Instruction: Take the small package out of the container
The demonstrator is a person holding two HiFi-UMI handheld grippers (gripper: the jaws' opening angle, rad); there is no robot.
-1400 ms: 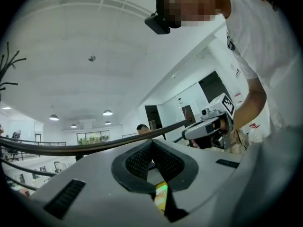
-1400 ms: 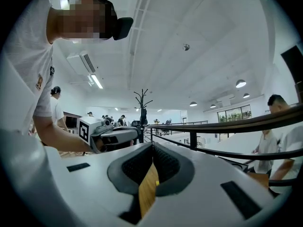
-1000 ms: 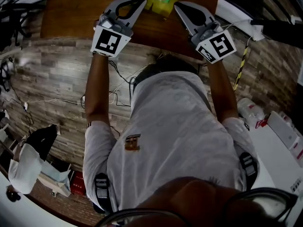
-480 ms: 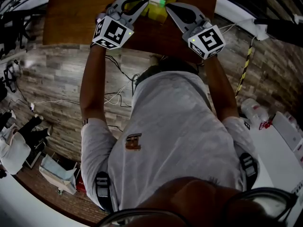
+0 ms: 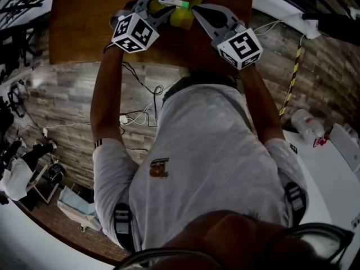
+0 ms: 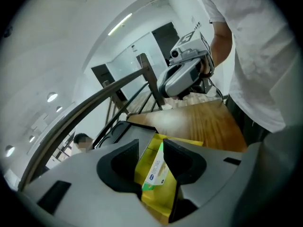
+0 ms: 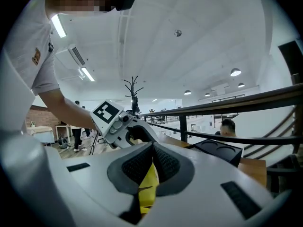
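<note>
Left hand-held gripper (image 6: 151, 144) just opened around small package (image 6: 157, 169), right hand-held gripper (image 7: 152, 148) pinching yellow bag (image 7: 149, 188) edge

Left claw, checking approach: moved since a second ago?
Yes: left claw moved farther over the table, past its near edge; jaws just opened around small package.

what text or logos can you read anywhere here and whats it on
No text reads clearly.
small package: blue oval logo and print, too blurred to read.
marker cubes: black-and-white square codes, no words.
shirt emblem: too small to read.
yellow container: no print on the part in view.
</note>
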